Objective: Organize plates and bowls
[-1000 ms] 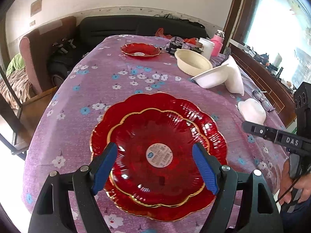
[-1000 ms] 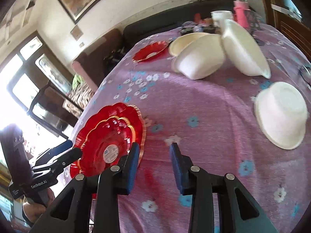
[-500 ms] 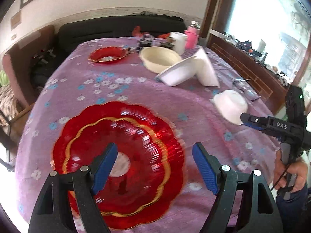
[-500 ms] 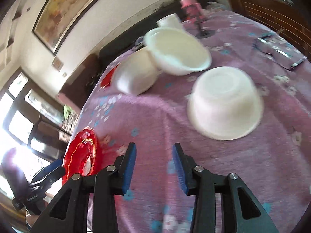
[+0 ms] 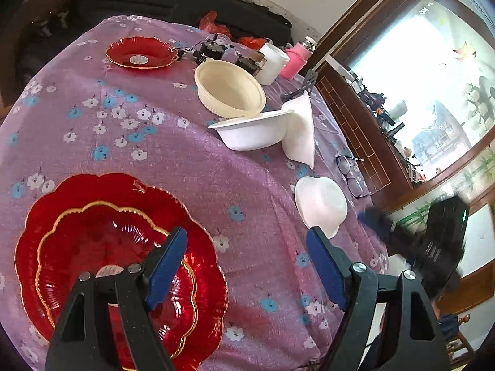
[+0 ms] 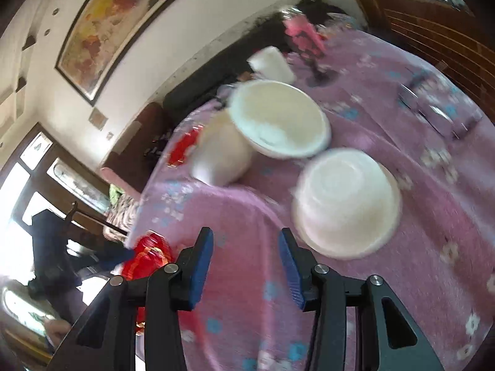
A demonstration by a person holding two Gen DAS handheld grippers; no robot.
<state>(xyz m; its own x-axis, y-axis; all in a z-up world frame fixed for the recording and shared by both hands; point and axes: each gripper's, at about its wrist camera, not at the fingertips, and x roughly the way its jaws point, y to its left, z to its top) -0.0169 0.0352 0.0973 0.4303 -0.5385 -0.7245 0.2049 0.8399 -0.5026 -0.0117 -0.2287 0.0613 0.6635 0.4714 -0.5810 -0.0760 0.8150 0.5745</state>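
Two stacked red scalloped plates (image 5: pixel 92 241) lie at the near left of the table, under my left gripper's left finger. My left gripper (image 5: pixel 247 266) is open and empty above the cloth. A third red plate (image 5: pixel 142 53) sits at the far side. A cream bowl (image 5: pixel 230 88), an upright white bowl (image 5: pixel 252 131), a white bowl tilted on its side (image 5: pixel 301 131) and an upside-down white bowl (image 5: pixel 320 204) stand to the right. My right gripper (image 6: pixel 246 266) is open and empty, just short of the upside-down bowl (image 6: pixel 346 201).
The table has a purple flowered cloth (image 5: pixel 173 154). A white cup (image 5: pixel 272 63), a pink bottle (image 5: pixel 295 60) and a black device (image 5: pixel 213 51) stand at the far edge. Glasses (image 5: pixel 351 174) lie near the right edge. A wooden sideboard (image 5: pixel 365 133) runs along the right.
My left gripper has swung right, off the stacked red plates. My right gripper has moved forward and right toward the upside-down white bowl, which now looks larger. Both stay open.
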